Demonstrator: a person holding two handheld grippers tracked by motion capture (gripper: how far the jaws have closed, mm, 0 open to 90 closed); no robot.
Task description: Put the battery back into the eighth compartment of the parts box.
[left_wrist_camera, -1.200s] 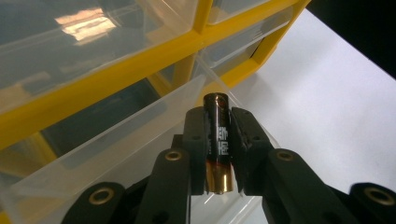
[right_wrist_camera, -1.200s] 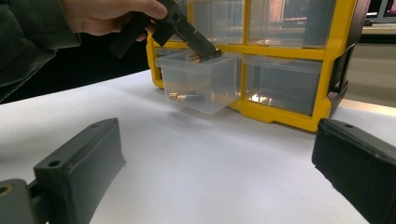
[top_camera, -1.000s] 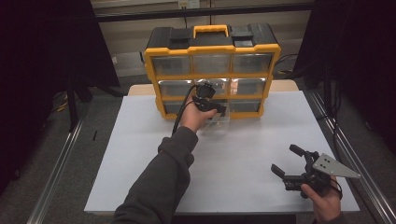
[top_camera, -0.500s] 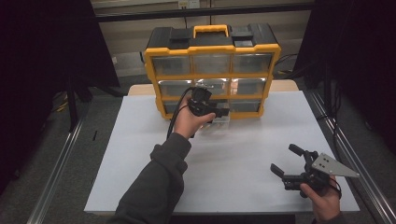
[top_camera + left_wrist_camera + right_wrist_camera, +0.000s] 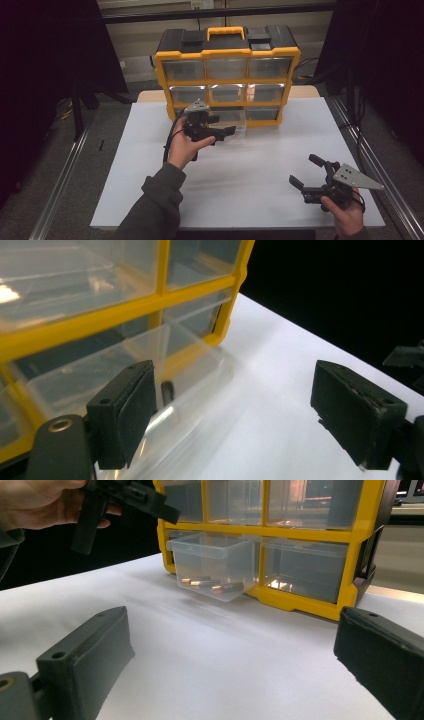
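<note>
A yellow and black drawer cabinet [image 5: 227, 80] stands at the back of the white table [image 5: 150, 165]. Its bottom middle clear drawer [image 5: 235, 122] is pulled out, with a few small metal-tipped cylinders [image 5: 210, 585] inside. My left gripper [image 5: 224, 125] hovers just in front of this drawer, held in a hand. Its jaws have just been opening and stand wide, with nothing pressed between the pads [image 5: 135, 410]. The drawer's front [image 5: 100, 370] lies just beyond the left pad. My right gripper [image 5: 306, 171] is open near the table's front right, pointing at the cabinet.
The cabinet's other clear drawers [image 5: 300, 565] are shut. Metal rails [image 5: 65, 185] run along both sides of the table. A black cable [image 5: 170, 142] trails from the left gripper. White tabletop [image 5: 200, 645] stretches between the right gripper and the drawer.
The left gripper has drawn back from the drawer toward the left and the near side, and its jaws have opened. The right gripper has stayed put.
</note>
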